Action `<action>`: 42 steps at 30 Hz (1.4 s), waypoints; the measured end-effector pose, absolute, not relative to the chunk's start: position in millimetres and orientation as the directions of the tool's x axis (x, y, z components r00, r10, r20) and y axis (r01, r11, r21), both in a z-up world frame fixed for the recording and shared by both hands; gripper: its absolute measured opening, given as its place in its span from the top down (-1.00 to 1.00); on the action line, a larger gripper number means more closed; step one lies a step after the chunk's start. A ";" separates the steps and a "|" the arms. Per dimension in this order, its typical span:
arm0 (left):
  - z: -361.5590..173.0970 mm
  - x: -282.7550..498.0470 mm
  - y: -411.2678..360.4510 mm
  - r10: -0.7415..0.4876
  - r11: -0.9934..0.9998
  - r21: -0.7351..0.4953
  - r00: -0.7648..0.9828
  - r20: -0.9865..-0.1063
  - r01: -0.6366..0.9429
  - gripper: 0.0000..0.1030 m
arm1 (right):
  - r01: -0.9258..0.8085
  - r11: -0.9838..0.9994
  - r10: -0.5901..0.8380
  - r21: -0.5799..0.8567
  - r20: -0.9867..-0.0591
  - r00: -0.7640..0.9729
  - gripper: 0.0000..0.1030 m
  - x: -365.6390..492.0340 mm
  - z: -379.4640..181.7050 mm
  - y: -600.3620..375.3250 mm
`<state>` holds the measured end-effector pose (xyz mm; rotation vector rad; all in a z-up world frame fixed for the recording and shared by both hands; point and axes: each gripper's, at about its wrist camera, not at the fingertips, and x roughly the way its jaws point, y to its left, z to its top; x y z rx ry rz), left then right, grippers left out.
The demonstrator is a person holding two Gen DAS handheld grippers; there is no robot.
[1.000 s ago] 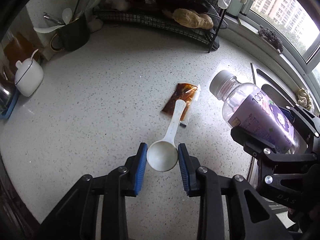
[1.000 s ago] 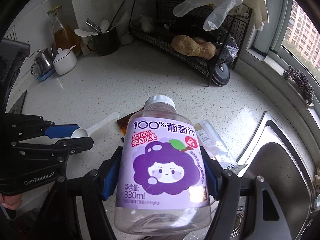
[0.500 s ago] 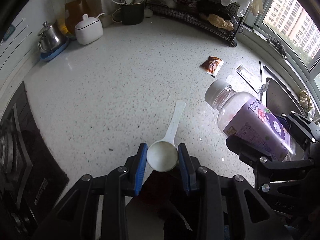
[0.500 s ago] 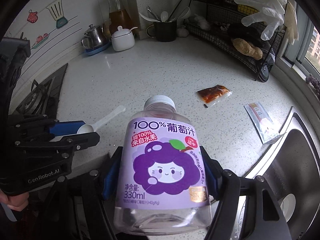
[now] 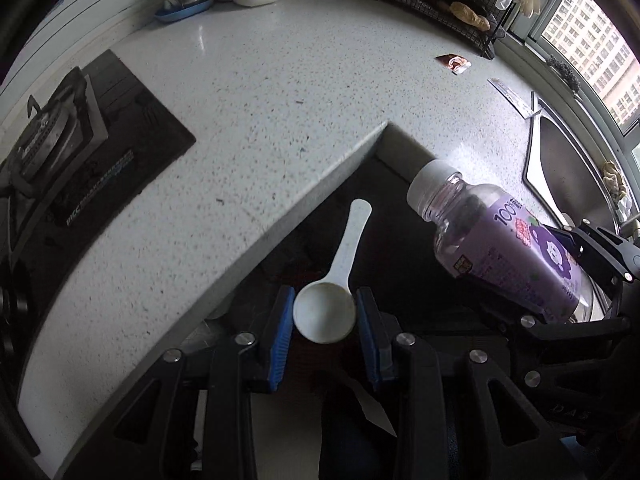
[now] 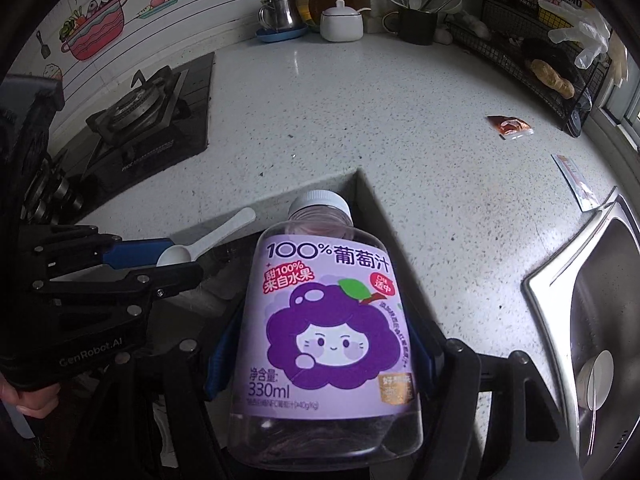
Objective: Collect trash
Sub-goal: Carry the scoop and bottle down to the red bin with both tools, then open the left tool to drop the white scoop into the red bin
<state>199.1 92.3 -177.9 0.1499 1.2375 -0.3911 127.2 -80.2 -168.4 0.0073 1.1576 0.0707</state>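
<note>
both grippers carry their trash off the counter

the left gripper [image 5: 325,322] is clamped on the bowl of a white plastic scoop [image 5: 325,314], its blue pads [image 5: 281,332] pressing each side and the handle pointing forward. the right gripper [image 6: 320,344] is clamped on the belly of an empty grape juice bottle [image 6: 326,320], white cap away from the camera, purple label facing up.

a second ago both tools hung over the middle of the speckled countertop [image 5: 248,92], with the scoop right above the brown sauce packet [image 5: 453,63]. now both have pulled back past the counter's inner corner and hang over the dark gap in front of it, side by side and near each other. the sauce packet and a flat white sachet [image 5: 511,97] by the steel sink [image 6: 600,300] now lie well apart from the grippers, far back on the counter.

this reads as the carry-away step: two pieces are lifted and headed for a bin, which is probably somewhere below, though no bin shows in either view. the two wrappers are not yet collected, so the task looks roughly half done. the scoop is held only by its round bowl, so it could swivel or slip if jolted.
</note>
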 end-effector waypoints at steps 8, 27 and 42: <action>-235.8 177.7 113.6 -0.209 0.939 -0.137 0.207 -0.956 0.315 0.44 | -0.098 0.993 0.088 0.060 -0.946 0.311 -0.33 116.3 -228.4 -58.3; -415.0 181.9 114.1 -0.210 0.937 -0.156 0.147 -0.967 0.311 0.44 | -0.099 0.995 0.049 0.027 -0.972 0.228 -0.33 128.8 -402.9 -64.3; -461.0 195.9 89.7 -0.195 0.927 -0.142 0.124 -0.973 0.348 0.32 | -0.063 0.998 0.041 0.028 -0.977 0.211 -0.33 127.0 -442.8 -86.6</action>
